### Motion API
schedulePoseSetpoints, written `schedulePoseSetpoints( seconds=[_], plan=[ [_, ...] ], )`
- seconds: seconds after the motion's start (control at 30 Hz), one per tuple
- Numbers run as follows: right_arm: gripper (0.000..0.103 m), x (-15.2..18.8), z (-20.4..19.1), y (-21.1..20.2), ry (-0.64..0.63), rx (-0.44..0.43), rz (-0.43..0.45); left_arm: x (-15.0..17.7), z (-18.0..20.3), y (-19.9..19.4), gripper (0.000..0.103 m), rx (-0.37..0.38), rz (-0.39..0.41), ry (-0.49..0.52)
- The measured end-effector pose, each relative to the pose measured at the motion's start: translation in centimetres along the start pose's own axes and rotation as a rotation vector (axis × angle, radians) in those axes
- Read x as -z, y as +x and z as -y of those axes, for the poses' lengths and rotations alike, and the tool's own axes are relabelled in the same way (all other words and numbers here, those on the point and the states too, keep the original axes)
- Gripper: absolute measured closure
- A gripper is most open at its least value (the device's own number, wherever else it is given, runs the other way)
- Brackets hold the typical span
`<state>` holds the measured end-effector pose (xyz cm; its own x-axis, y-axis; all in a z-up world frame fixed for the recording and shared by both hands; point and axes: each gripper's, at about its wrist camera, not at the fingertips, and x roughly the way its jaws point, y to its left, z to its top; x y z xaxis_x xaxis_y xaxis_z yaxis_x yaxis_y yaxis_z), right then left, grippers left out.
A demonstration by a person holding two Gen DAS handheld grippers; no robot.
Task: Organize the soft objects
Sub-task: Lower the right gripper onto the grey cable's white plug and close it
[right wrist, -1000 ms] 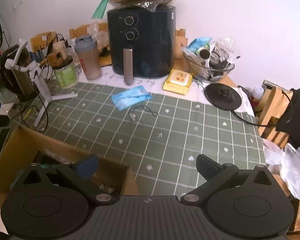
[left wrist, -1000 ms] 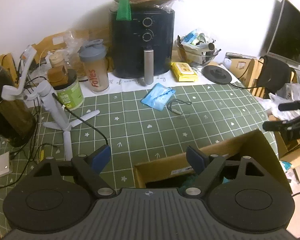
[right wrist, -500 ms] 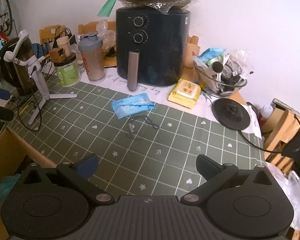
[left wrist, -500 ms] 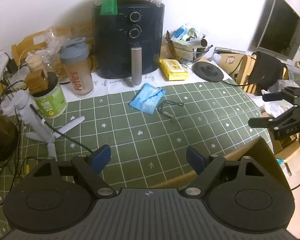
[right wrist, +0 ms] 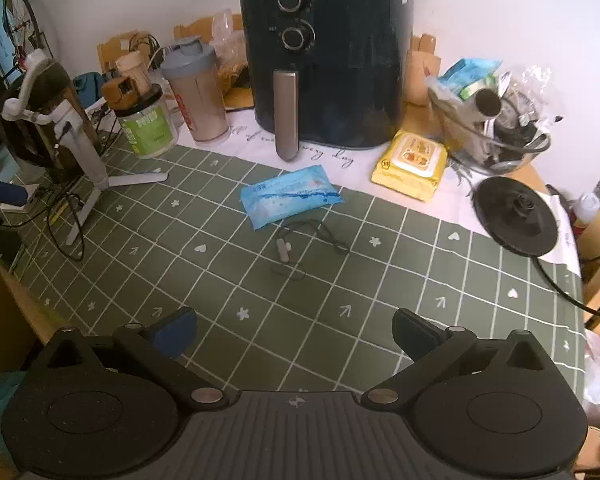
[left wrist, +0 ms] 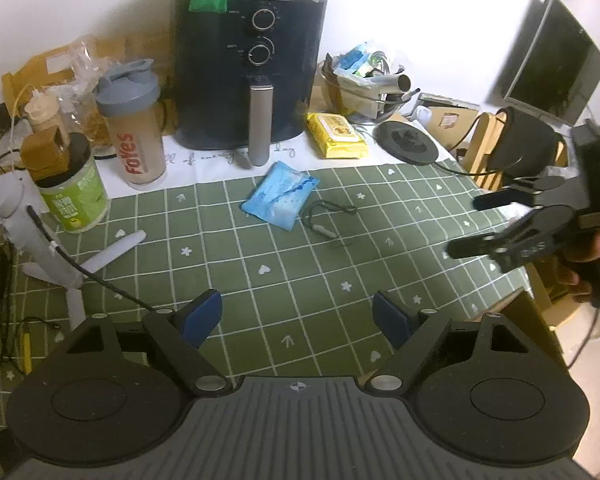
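Both hand-held grippers, left (left wrist: 297, 314) and right (right wrist: 295, 330), have moved off the cardboard box (right wrist: 4, 320) toward the blue tissue pack (right wrist: 290, 196) lying on the bench (right wrist: 380, 280) before the air fryer (right wrist: 328, 60), jaws wide and empty, so pickup looks next.

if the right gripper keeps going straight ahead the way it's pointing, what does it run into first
Probably the thin cable on the green mat, then the blue soft pack. The right gripper is open; depth is unclear.
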<state>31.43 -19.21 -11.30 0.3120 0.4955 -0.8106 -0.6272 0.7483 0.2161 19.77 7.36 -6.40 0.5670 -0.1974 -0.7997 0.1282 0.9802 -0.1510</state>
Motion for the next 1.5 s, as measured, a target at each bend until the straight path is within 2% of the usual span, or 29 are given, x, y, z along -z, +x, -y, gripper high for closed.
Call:
schedulePoseSetpoints(
  seconds=[0.27, 0.47, 0.8, 1.07, 1.3, 1.37, 1.43, 1.5],
  plan=[
    [0.000, -1.7, 0.7, 4.4, -0.044, -0.018, -0.027, 0.0, -0.5, 0.9, 0.020, 0.037, -0.019, -0.029],
    [0.001, -2.7, 0.4, 8.6, -0.108, -0.023, -0.081, 0.2, -1.1, 1.0, 0.020, 0.032, -0.025, -0.053],
    [0.024, -4.1, -0.7, 14.3, -0.181, -0.060, -0.174, 0.5, -2.2, 1.1, 0.020, 0.039, -0.029, -0.113],
    [0.030, -5.3, -1.2, 17.1, -0.210, -0.081, -0.198, 0.9, -2.8, 1.0, 0.020, 0.030, -0.033, -0.152],
    [0.050, -5.8, -1.7, 18.8, -0.216, -0.055, -0.176, 0.9, -2.8, 1.0, 0.020, 0.019, -0.029, -0.176],
    [0.064, -6.0, -1.9, 18.9, -0.240, -0.040, -0.168, 0.9, -2.9, 0.9, 0.020, 0.017, -0.027, -0.180],
    [0.084, -6.0, -2.1, 18.8, -0.253, -0.049, -0.173, 0.9, -2.9, 0.9, 0.020, 0.015, -0.024, -0.182],
    [0.092, -5.9, -2.5, 18.8, -0.278, -0.045, -0.184, 0.8, -2.8, 0.9, 0.020, 0.014, -0.021, -0.180]
  ],
)
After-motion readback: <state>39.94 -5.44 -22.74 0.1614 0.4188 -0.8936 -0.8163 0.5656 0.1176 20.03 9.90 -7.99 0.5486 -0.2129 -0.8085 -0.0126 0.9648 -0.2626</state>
